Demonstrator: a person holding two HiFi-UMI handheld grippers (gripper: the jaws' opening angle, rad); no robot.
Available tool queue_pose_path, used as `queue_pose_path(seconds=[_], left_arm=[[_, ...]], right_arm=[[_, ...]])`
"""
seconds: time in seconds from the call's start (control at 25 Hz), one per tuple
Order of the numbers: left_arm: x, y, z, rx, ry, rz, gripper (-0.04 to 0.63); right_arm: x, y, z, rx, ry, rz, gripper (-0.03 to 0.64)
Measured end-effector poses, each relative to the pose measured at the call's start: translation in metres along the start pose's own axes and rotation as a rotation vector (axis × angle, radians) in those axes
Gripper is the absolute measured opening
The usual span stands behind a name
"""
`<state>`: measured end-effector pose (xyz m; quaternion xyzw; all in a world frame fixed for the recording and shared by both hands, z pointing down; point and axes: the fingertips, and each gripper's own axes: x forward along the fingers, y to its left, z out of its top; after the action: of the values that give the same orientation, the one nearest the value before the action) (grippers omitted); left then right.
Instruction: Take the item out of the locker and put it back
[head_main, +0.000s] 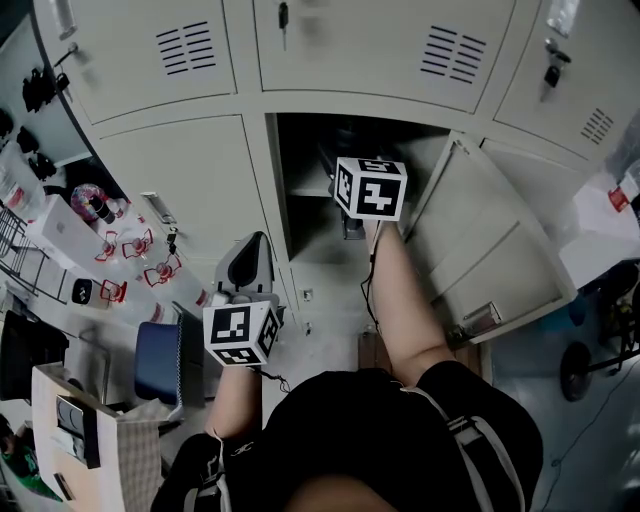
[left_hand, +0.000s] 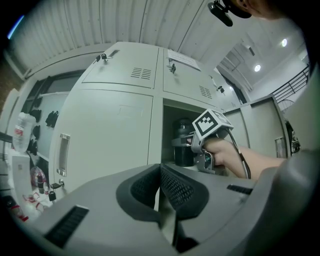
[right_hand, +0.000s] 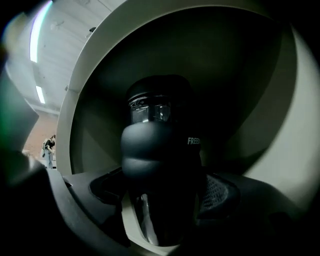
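Currently showing dark bottle (right_hand: 160, 150) upright inside open locker (head_main: 300, 190), upper centre of head view, flanked by right gripper (right_hand: 162, 195) jaws apart, not visibly pressing, left gripper (left_hand: 161, 187) closed empty lower left; likely rigid, slick, weighty, so best gripped mid-body below lid (right_hand: 159, 97).

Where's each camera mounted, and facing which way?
Head view: on the person's head, looking down at grey metal lockers; torso, forearms, left claw, right claw show.
Left gripper view: on left claw, facing lockers; own shut jaws show.
Right gripper view: on right claw, looking into open locker at black cylindrical bottle between its jaws.
Both gripper views show that bottle.
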<state>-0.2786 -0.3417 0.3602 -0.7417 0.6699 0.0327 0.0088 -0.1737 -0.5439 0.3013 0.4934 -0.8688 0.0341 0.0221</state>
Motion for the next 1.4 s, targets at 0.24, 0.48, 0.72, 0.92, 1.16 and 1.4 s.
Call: queue_pose_path(seconds=[0.24,0.48,0.72,0.92,1.16,1.4], left_arm=[[0.003,-0.003,0.001,0.000,-0.007,-0.006,0.012],[0.001,-0.008,0.002,0.003,-0.005,-0.020,0.012],[-0.010,-0.012,0.000,-0.001,-0.001,-0.029,0.012],[-0.027,-0.014,-0.004,-0.009,0.011,-0.040,0.012],[-0.051,-0.023,-0.019,-0.025,0.045,-0.069,0.012],[-0.074,-0.037,-0.040,-0.032,0.083,-0.100,0.012]], right_arm=[[-0.007,0.000,0.000,0.062,0.013,0.050,0.428],[-0.026,0.014,0.002,0.229,0.010,0.162,0.427],[-0.053,0.018,-0.002,0.377,0.001,0.204,0.426],[-0.079,0.025,-0.023,0.371,-0.006,0.189,0.426],[-0.123,0.037,-0.046,0.239,-0.032,0.131,0.426],[-0.177,0.045,-0.074,0.117,-0.071,0.078,0.426]])
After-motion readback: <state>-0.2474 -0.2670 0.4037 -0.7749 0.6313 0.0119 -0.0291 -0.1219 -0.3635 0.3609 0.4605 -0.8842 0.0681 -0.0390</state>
